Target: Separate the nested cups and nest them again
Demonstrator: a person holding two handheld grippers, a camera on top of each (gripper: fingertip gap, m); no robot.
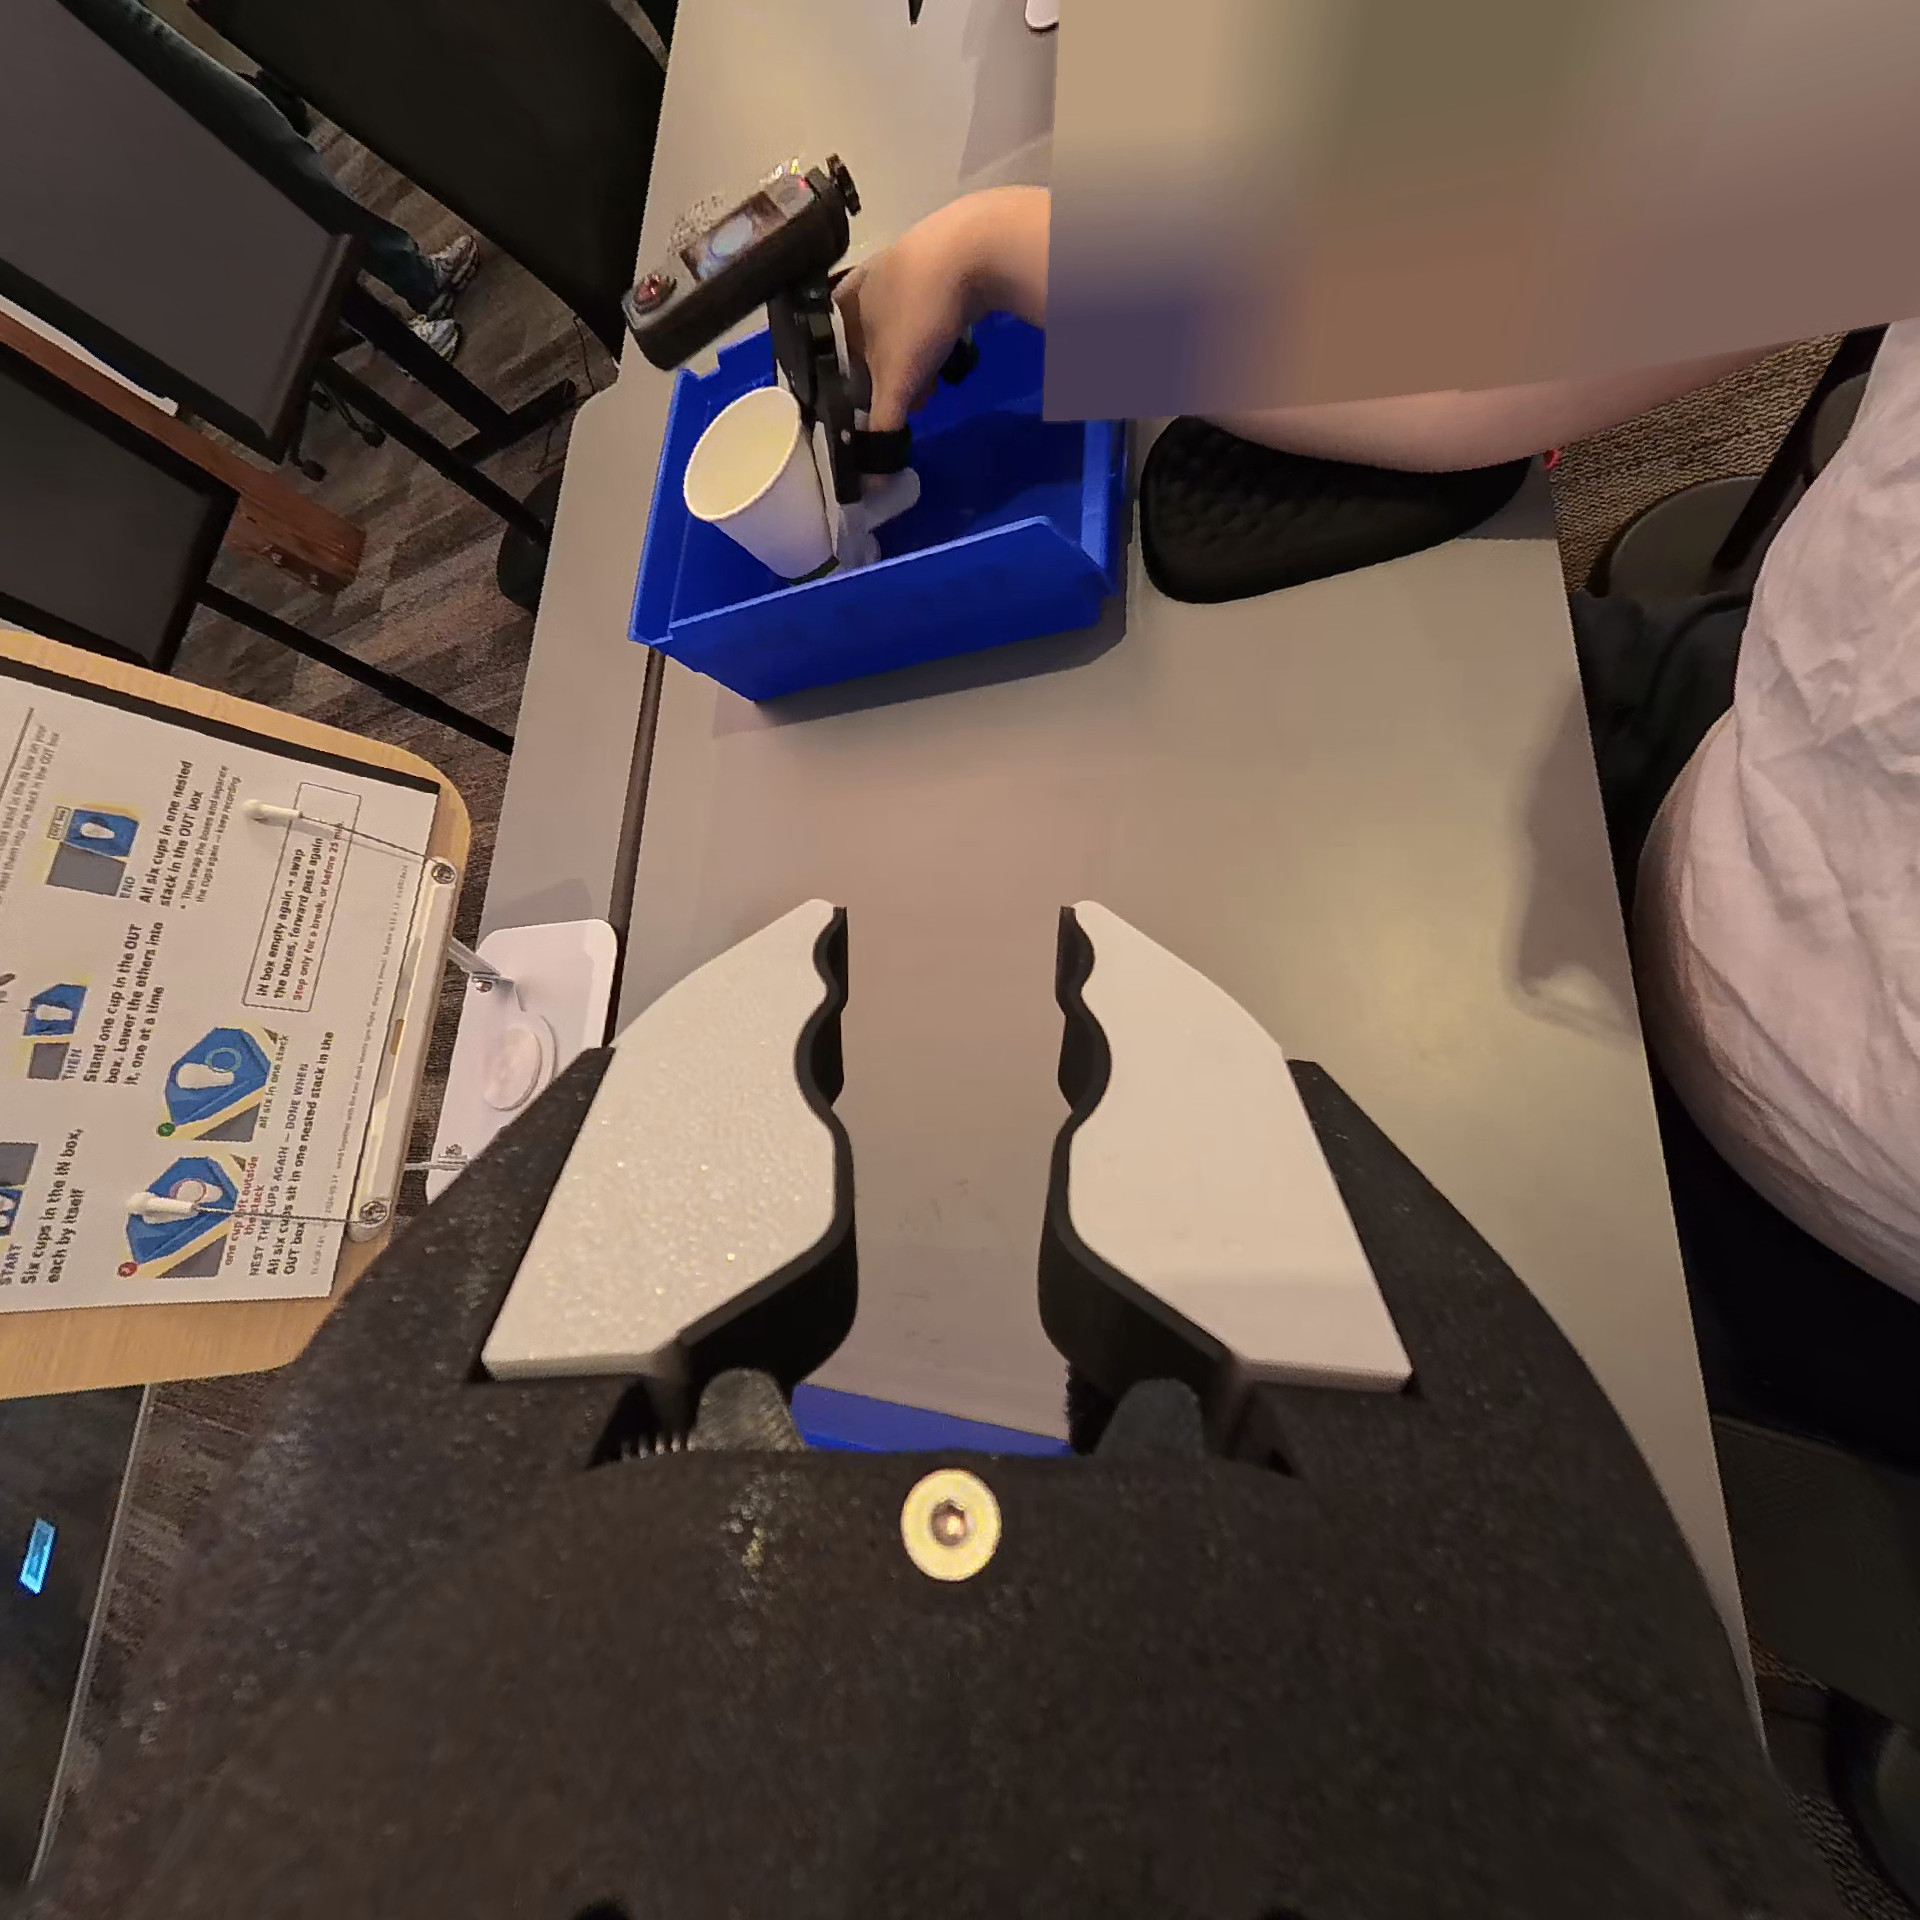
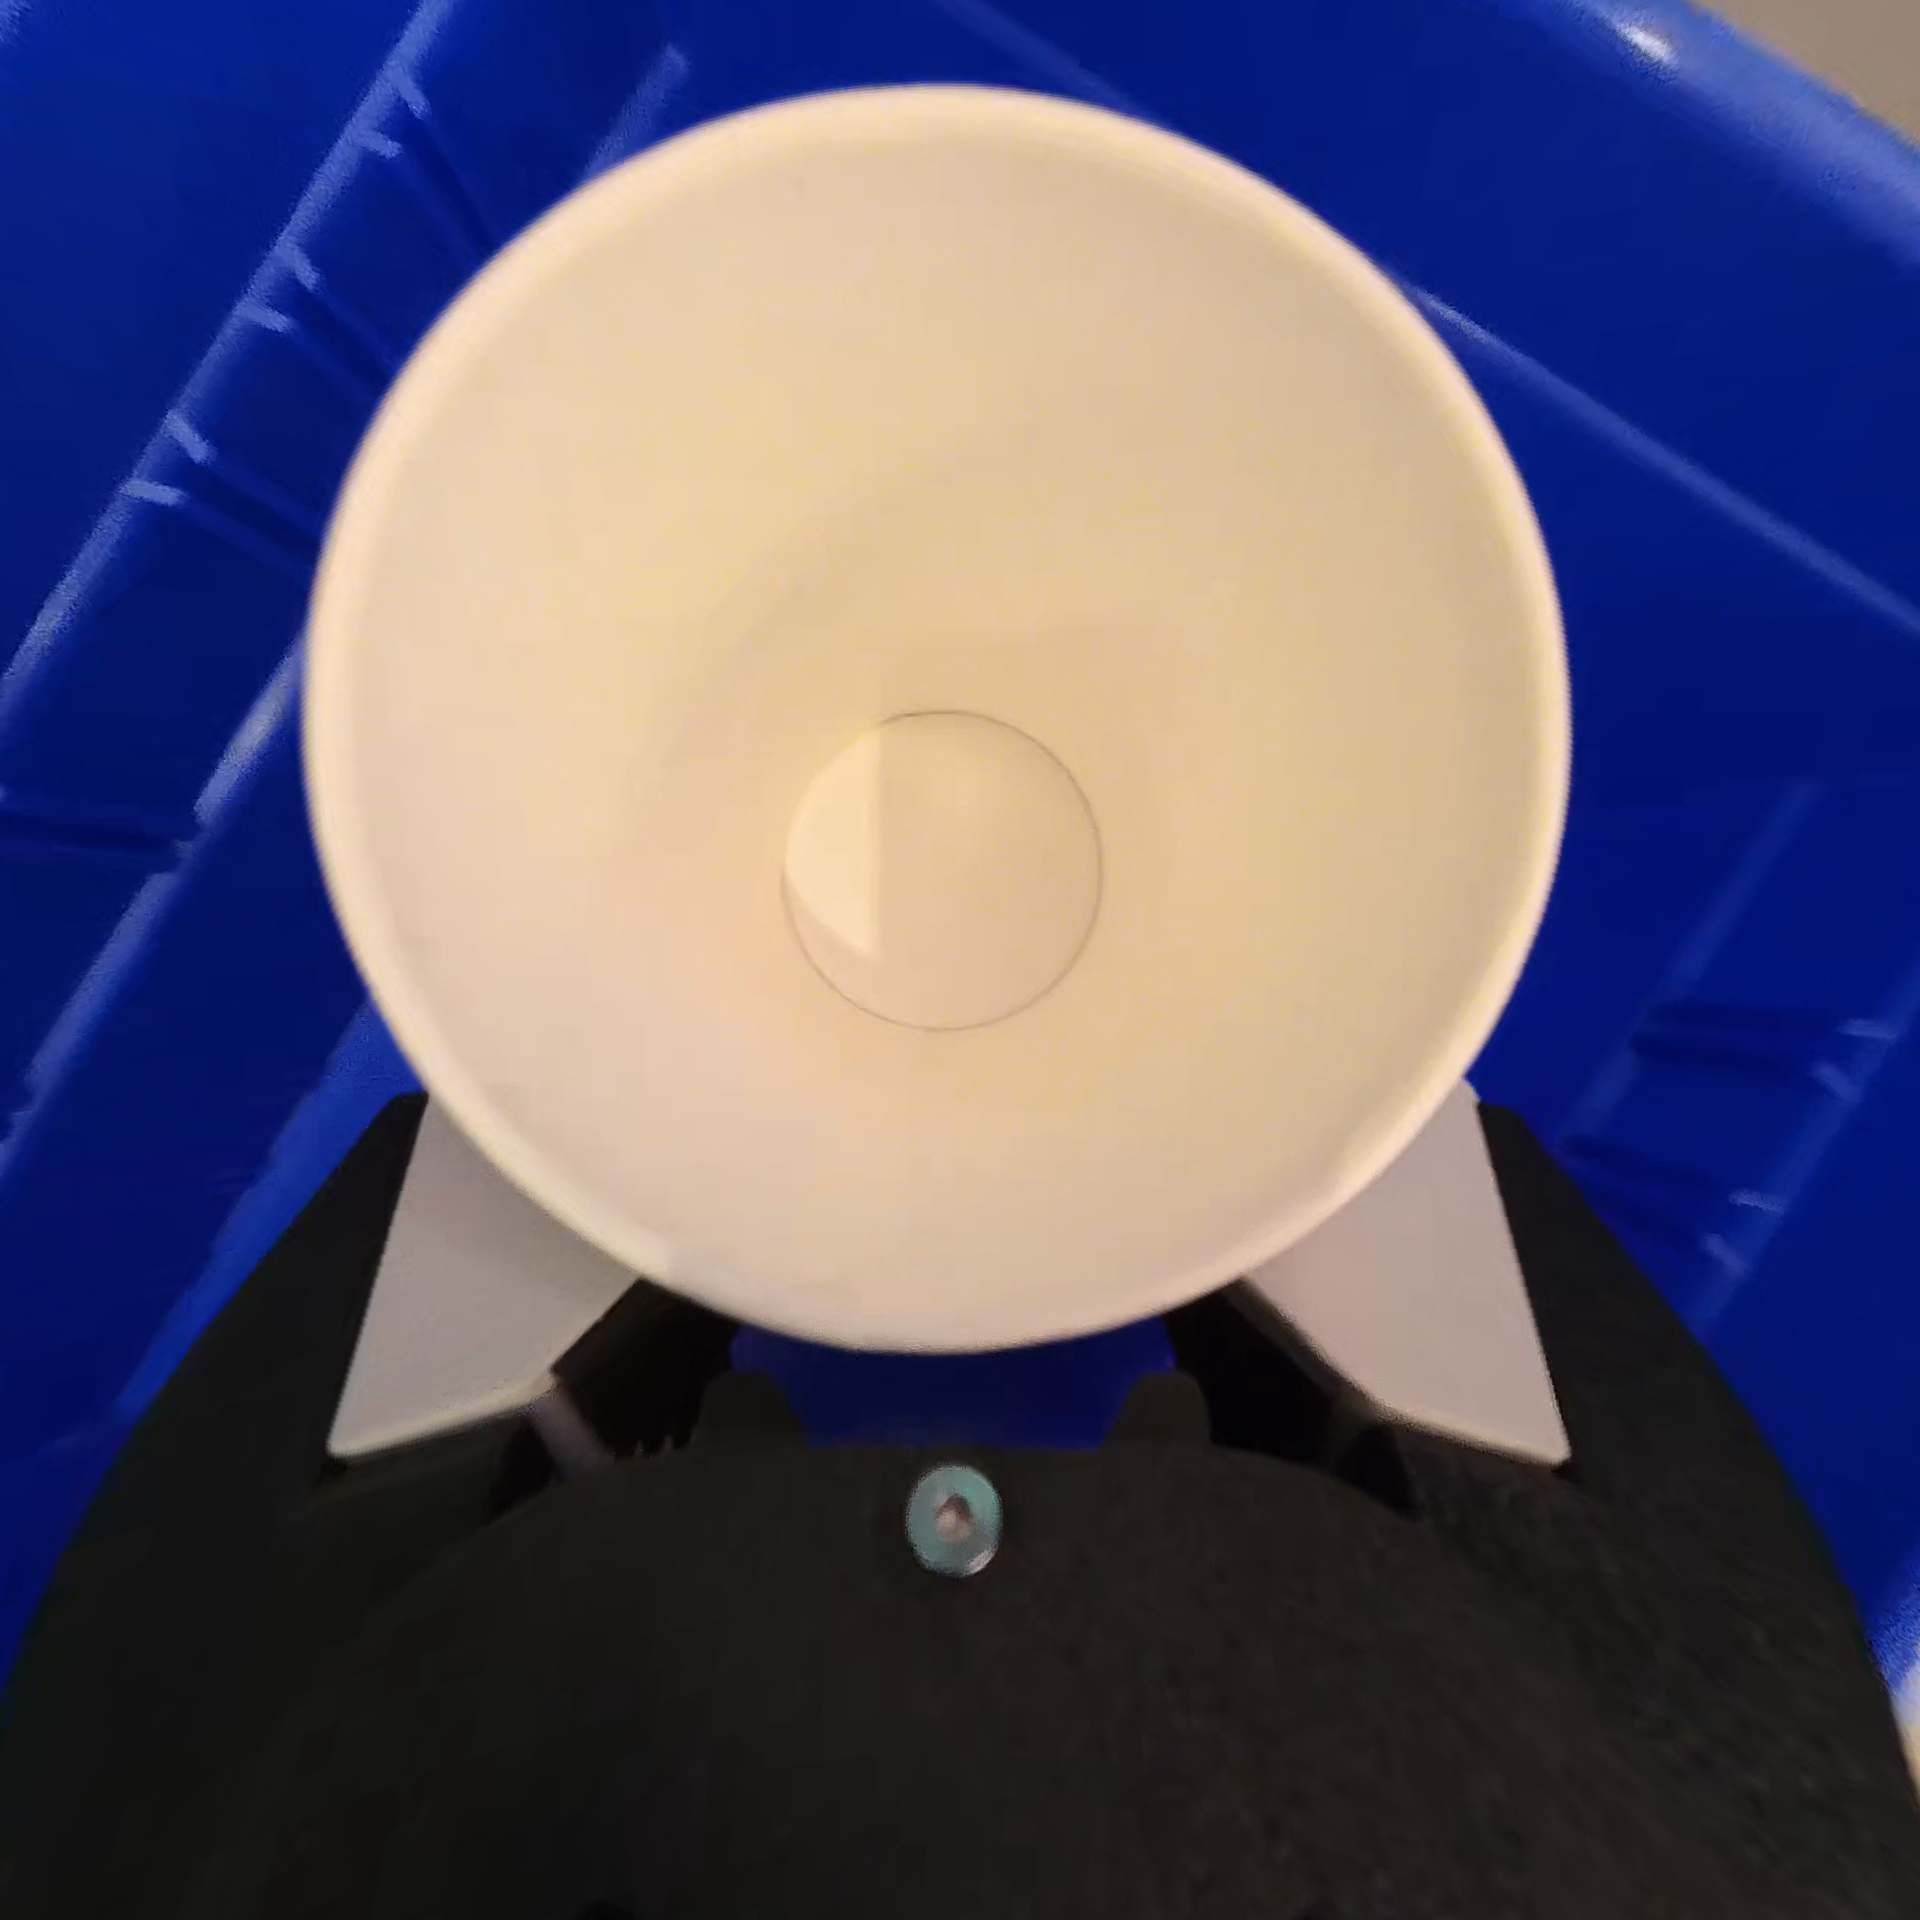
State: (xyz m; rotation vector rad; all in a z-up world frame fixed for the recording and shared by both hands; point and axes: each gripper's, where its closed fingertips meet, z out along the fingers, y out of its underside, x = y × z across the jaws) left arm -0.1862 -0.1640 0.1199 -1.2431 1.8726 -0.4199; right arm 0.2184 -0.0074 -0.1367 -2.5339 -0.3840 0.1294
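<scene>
A white paper cup (image 1: 753,483) is held tilted inside a blue bin (image 1: 883,634) at the far end of the grey table (image 1: 1247,831). My right gripper (image 1: 844,540), held by a hand, is shut on the cup's lower part. In the right wrist view the cup (image 2: 940,644) faces me mouth first and looks empty. It hides the fingertips of my right gripper (image 2: 940,1122), and the blue bin (image 2: 208,520) surrounds it. My left gripper (image 1: 951,920) is open and empty above the bare table, well short of the bin.
A printed instruction sheet on a wooden board (image 1: 208,1018) lies off the table's left edge. A black cushion (image 1: 1320,509) sits right of the bin. A person's body (image 1: 1818,831) is along the right side. A blue edge (image 1: 925,1429) shows under my left gripper.
</scene>
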